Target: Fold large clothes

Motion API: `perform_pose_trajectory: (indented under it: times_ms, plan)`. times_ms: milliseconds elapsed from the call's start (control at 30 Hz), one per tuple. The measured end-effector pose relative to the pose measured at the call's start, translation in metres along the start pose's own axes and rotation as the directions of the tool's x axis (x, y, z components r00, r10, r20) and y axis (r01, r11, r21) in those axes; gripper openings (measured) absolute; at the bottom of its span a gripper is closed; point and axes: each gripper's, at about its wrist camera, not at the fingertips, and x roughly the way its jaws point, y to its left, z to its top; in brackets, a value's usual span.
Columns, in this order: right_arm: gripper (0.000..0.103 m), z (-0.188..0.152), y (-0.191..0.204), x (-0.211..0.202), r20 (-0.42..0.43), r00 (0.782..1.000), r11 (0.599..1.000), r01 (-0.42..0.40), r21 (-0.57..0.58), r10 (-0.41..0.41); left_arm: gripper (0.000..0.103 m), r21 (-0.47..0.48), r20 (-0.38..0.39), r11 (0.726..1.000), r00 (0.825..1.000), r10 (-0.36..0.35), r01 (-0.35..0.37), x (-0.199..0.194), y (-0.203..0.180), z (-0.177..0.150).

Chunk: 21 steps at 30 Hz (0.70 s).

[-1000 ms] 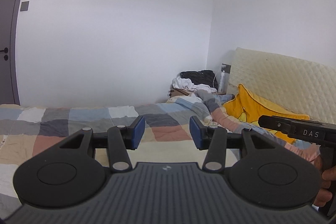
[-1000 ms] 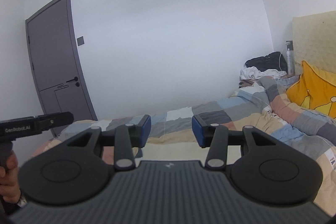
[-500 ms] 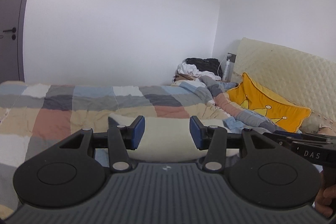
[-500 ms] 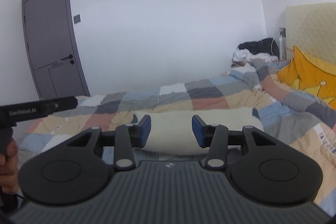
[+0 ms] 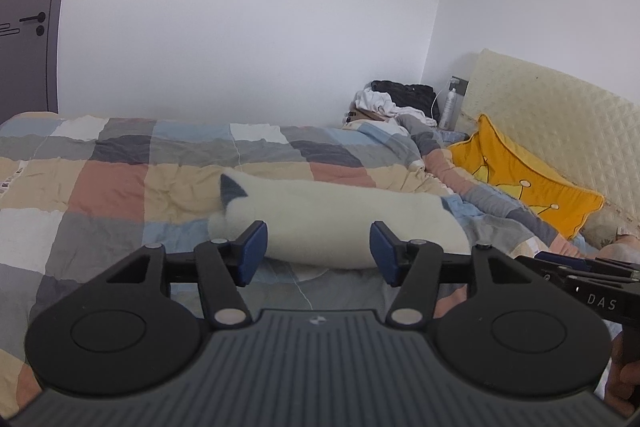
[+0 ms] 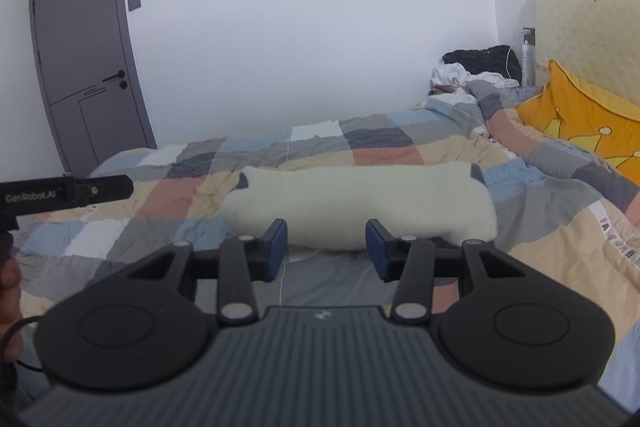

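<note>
A fluffy cream-white garment (image 5: pixel 344 223), bundled into a long roll with dark grey tips at its ends, lies across a patchwork checked quilt (image 5: pixel 120 187) on the bed. Its near edge is hidden behind both tools. The left gripper (image 5: pixel 318 251), jaws just widened, and the right gripper (image 6: pixel 326 249) hang unclenched and empty above it. A yellow cushion (image 5: pixel 520 187) leans beyond.

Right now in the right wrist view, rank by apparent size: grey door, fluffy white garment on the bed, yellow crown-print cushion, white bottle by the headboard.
1. Grey door and fluffy white garment: alike, and the garment lies nearer, so unranked.
2. Yellow crown-print cushion, partly cut off.
3. White bottle, far back.
</note>
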Motion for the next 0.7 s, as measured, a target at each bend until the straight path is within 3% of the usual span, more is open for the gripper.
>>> perform_pose_trajectory:
  times_ms: [100, 200, 367, 533, 700]
  plan:
    - [0.047, -0.003, -0.002, 0.003, -0.017, 1.000, 1.000, 0.008, 0.014, -0.008, 0.084, -0.006, -0.003, 1.000, 1.000, 0.012, -0.012, 0.004, 0.001, -0.003]
    - [0.065, -0.005, -0.006, 0.006, -0.026, 0.999, 0.999, 0.034, 0.019, -0.034, 0.096, -0.017, -0.015, 1.000, 1.000, 0.004, -0.004, 0.008, 0.004, -0.003]
    - [0.068, -0.003, -0.008, 0.006, -0.018, 0.999, 0.999, 0.045, 0.019, -0.045, 0.101, 0.005, -0.010, 0.998, 0.998, 0.059, -0.059, 0.010, 0.003, 0.001]
    - [0.103, -0.001, -0.005, 0.006, 0.003, 0.998, 0.998, 0.066, 0.001, -0.066, 0.102, 0.004, -0.028, 0.997, 0.997, 0.072, -0.072, 0.014, 0.003, 0.001]
    - [0.103, -0.001, -0.007, 0.010, -0.004, 0.996, 0.996, 0.093, 0.003, -0.093, 0.103, 0.018, -0.033, 0.995, 0.995, 0.099, -0.099, 0.016, -0.001, 0.001]
